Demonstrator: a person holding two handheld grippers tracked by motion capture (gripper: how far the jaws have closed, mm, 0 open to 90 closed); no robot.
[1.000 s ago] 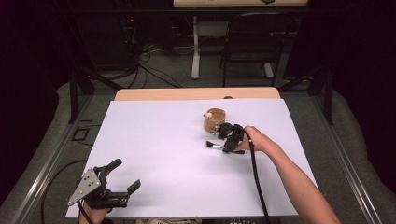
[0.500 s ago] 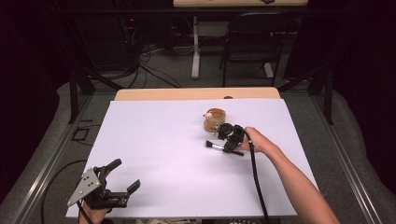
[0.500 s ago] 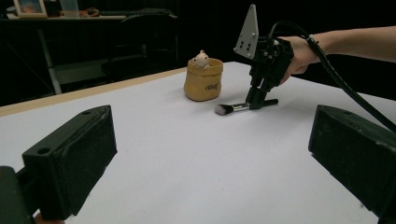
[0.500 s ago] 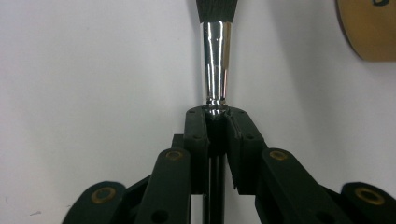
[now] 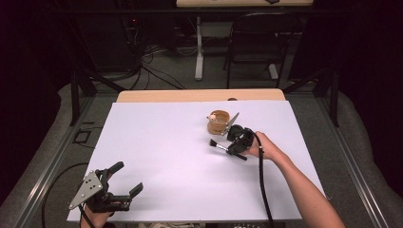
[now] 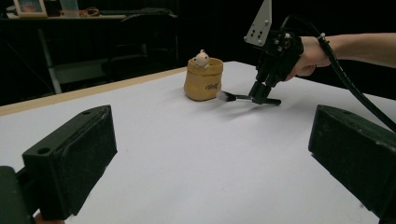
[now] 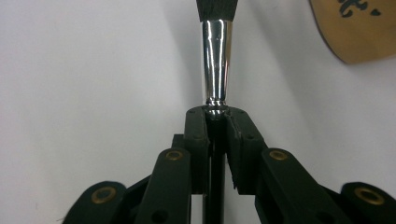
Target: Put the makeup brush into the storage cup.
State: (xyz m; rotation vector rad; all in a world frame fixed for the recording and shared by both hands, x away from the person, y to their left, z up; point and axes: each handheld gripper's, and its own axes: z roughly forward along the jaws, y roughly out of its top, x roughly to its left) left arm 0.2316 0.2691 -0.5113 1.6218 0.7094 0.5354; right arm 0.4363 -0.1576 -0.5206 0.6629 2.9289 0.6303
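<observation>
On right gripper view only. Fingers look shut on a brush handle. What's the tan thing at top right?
Observer: A small tan pouch standing upright on the white table, with a little figure poking out of its top.
Operator: Is the left gripper anywhere near it?
Observer: No. The left gripper is at the near left corner of the table, far from the pouch, with its fingers open and nothing between them.
</observation>
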